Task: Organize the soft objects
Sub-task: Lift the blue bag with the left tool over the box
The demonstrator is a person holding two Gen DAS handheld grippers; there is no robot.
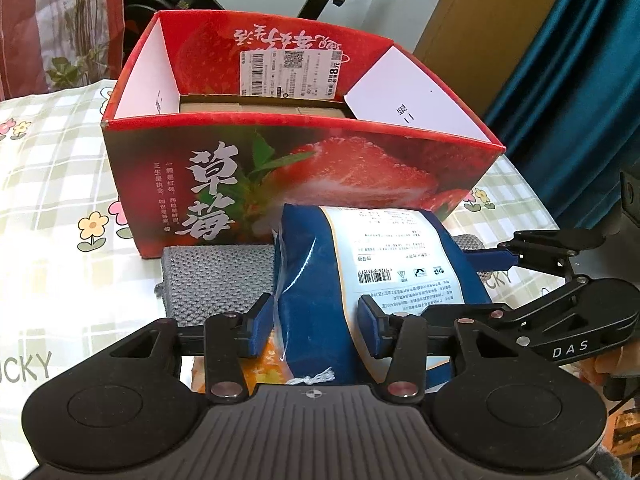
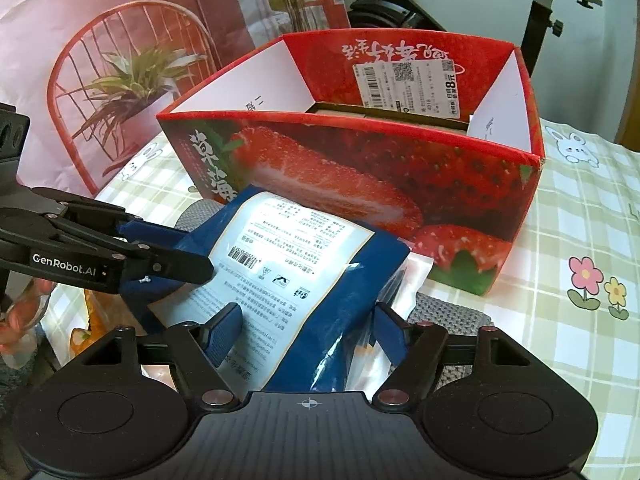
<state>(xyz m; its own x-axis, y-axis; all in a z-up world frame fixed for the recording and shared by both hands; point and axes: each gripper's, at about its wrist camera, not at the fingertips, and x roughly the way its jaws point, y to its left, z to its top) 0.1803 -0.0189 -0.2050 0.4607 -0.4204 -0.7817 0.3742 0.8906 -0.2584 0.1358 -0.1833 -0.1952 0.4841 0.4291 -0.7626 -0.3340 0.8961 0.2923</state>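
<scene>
A blue snack bag (image 1: 320,280) with a white printed label lies tilted over a grey knitted cloth (image 1: 216,276), just in front of the red strawberry box (image 1: 280,184). My left gripper (image 1: 316,318) is shut on the bag's left part, with a blue pad pressing on each side. My right gripper (image 2: 308,332) is shut on the right part of the same blue bag (image 2: 304,256). One of its fingers (image 1: 492,258) shows at the bag's right edge. The red box (image 2: 360,184) is open on top, with brown cardboard showing inside. An orange packet (image 1: 264,368) lies under the bag.
A checked tablecloth (image 2: 580,220) with flower prints covers the table. A clear plastic packet edge (image 2: 416,272) sticks out beneath the bag. A teal curtain (image 1: 580,80) hangs at the right, and an exercise bike (image 2: 384,8) stands behind the box. A hand (image 2: 16,320) holds the left gripper's handle.
</scene>
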